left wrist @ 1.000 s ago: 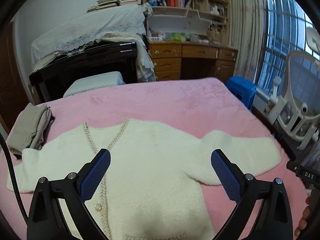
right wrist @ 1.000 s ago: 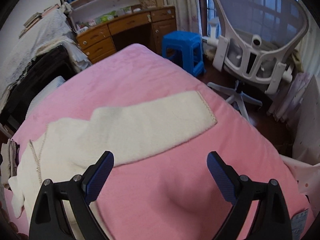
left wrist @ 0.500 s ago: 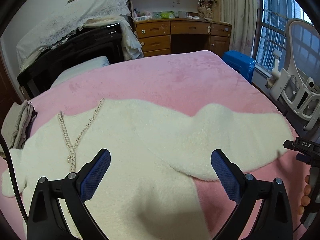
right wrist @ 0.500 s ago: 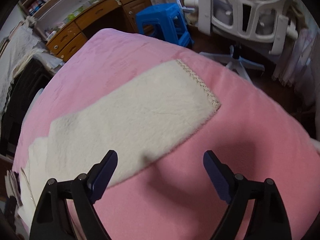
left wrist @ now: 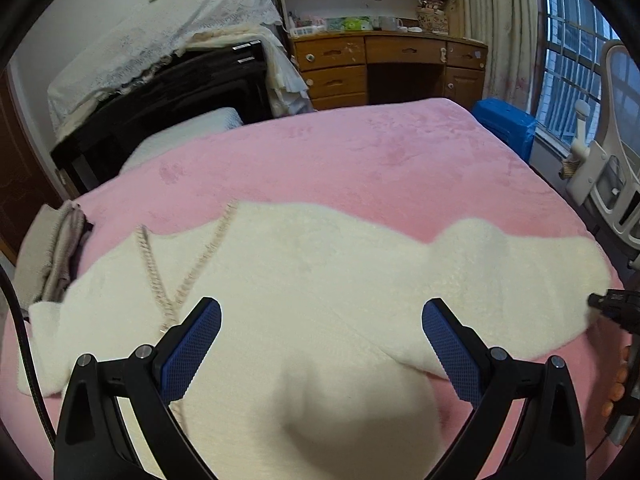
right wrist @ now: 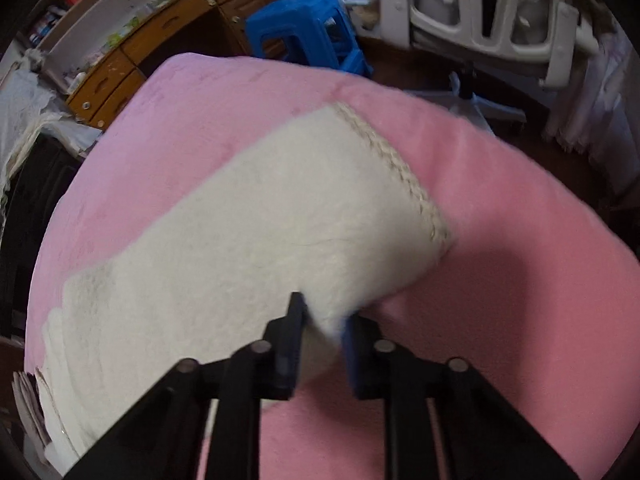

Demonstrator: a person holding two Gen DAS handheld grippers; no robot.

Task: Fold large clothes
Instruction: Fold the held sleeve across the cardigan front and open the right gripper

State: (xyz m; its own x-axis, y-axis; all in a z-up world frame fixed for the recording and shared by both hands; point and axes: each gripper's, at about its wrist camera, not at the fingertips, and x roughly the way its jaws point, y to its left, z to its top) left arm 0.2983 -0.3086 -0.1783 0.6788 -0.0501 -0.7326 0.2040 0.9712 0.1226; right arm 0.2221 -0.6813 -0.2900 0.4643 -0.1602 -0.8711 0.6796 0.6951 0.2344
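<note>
Right tool [right wrist: 325,322]: jaws closing, now narrow, with the near edge of the cardigan sleeve [right wrist: 280,216] bunched up between the blue pads. The fabric rises in a small peak at the grip. Ahead of this tool the sleeve runs flat across the pink blanket [right wrist: 520,280] to its braided cuff [right wrist: 396,164], up and to the right of the pads. Beyond the bed's far corner: blue stool [right wrist: 304,28], white office chair [right wrist: 480,8], wooden desk [right wrist: 132,64] to the far left.

Left tool [left wrist: 320,344]: jaws wide, nothing between the pads [left wrist: 192,348]. It hangs over the body of the cream cardigan [left wrist: 304,280]; whether the tips touch the fabric cannot be told. The garment lies spread front-up directly under and ahead of this tool. Braided neckline trim [left wrist: 176,276] sits just ahead of the left pad. One sleeve extends off to the right, where the other tool's black tip meets its end. The opposite sleeve lies to the left, near a folded beige garment [left wrist: 52,252] at the bed's edge. Farther on: bare pink blanket, then a black piano [left wrist: 168,96] under a lace cover.
</note>
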